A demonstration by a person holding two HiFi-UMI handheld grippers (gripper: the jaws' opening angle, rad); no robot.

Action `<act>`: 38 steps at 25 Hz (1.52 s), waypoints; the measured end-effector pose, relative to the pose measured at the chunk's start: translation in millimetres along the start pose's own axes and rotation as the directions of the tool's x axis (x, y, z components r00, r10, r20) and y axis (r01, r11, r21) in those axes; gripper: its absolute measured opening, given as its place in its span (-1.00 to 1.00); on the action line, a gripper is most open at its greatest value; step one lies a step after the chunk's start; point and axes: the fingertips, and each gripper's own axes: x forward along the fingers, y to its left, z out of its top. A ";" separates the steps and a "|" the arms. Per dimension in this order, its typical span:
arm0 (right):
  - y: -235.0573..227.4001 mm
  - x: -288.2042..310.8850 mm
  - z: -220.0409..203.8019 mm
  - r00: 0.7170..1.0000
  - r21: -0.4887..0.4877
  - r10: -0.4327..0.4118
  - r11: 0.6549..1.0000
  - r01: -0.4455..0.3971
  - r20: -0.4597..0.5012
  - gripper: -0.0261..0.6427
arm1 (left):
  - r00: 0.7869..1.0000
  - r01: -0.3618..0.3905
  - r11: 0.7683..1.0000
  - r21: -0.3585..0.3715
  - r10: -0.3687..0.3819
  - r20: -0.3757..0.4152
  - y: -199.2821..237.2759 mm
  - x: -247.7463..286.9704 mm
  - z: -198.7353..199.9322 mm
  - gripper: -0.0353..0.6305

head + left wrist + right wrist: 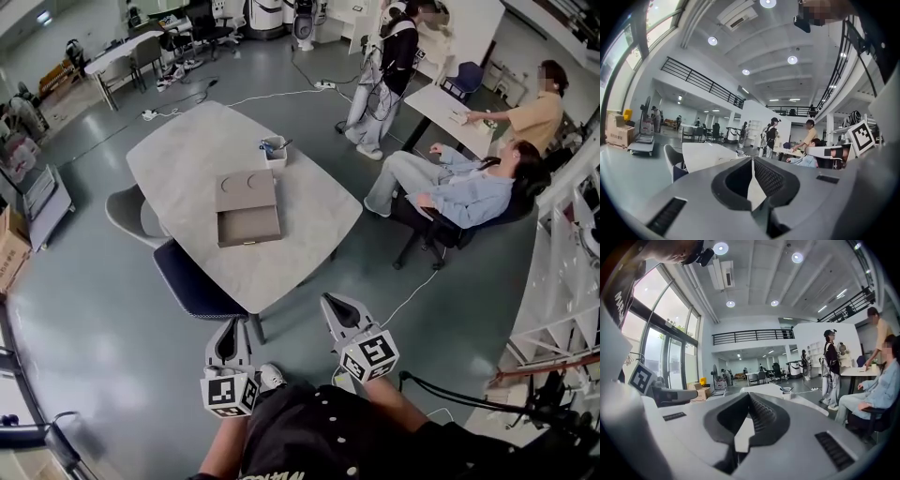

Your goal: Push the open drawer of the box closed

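— While the box [247, 190] waits in the middle of the table [178, 155], what is the left gripper [229, 326] doing?
— It hangs short of the table's near edge, jaws pressed together on nothing.
— Which way does the drawer [249, 227] point?
— It's pulled out toward that near edge, and the long axis runs far to near. It looks like light, stiff board that's likely to skid, so I'd push squarely on the front wall.
— And the right gripper [334, 304]?
— It's also off the near edge, clenched and empty.
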 end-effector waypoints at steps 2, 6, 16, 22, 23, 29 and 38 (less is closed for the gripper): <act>1.0 17.9 3.5 1.000 0.003 -0.007 1.000 0.007 0.005 -0.93 | 1.000 0.018 1.000 -0.004 -0.018 -0.004 9.8 9.9 3.5 -0.82; 8.7 49.5 6.0 1.000 0.010 -0.018 1.000 0.018 -0.001 -0.93 | 0.999 0.038 0.999 0.003 -0.038 -0.011 31.7 23.5 9.5 -0.82; 13.5 90.9 -10.7 0.998 0.040 -0.030 0.999 0.032 -0.053 -0.93 | 0.996 0.082 0.997 -0.012 -0.082 -0.023 61.2 46.9 8.9 -0.82; 4.0 114.1 -13.5 0.998 0.046 -0.019 0.999 0.022 -0.063 -0.93 | 0.998 0.062 0.998 -0.026 -0.062 -0.029 75.2 63.9 7.1 -0.82; 2.4 120.1 -13.6 0.998 0.048 -0.015 0.999 0.018 -0.063 -0.93 | 0.998 0.056 0.998 -0.028 -0.057 -0.031 79.2 68.6 7.0 -0.82; -16.5 160.5 -10.3 0.999 0.067 0.019 0.998 -0.016 -0.048 -0.93 | 0.999 0.049 0.999 -0.014 -0.049 -0.014 90.4 105.1 16.7 -0.82; -51.1 217.9 -5.4 0.997 0.115 0.050 0.992 -0.043 -0.057 -0.93 | 0.999 0.036 0.999 -0.024 -0.037 -0.023 98.9 157.6 26.7 -0.82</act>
